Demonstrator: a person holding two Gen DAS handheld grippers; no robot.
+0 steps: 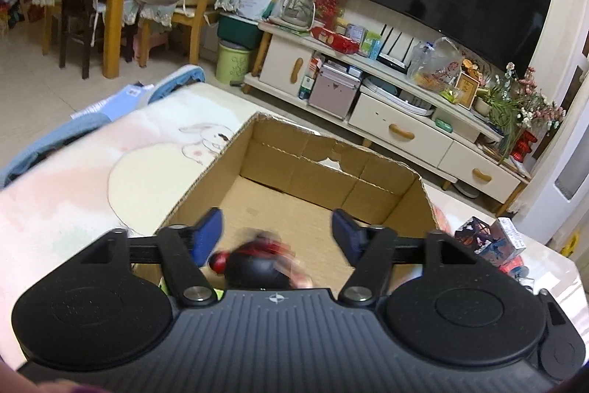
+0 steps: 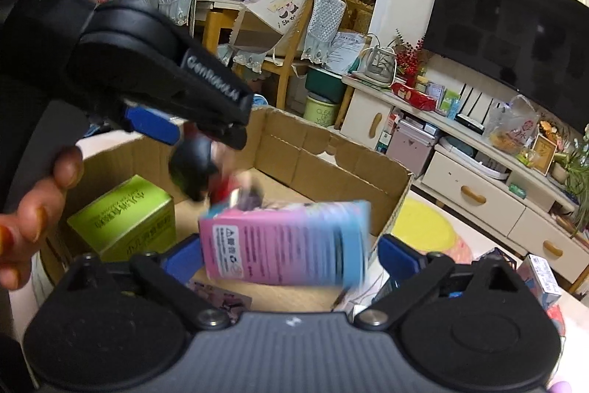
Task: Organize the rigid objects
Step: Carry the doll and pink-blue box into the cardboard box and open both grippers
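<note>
Cardboard box point(image 2: 331, 150) w/ 1 green carton point(image 2: 125, 220), 1 pink-blue carton point(image 2: 287, 242) above.

"GenRobot.AI" is showing in white on the left gripper point(image 2: 206, 135) arm, up-left of the right fingers. "CLEAN UP" is reading on the green bin point(image 2: 319, 111) far beyond them. Print on the pink-blue box point(image 2: 287, 242) is blurring.

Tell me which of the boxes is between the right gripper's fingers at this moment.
The pink-and-blue box, blurred by motion, sits between the right gripper's open fingers over the cardboard box. The green box rests inside at left; the small patterned boxes lie outside.
</note>
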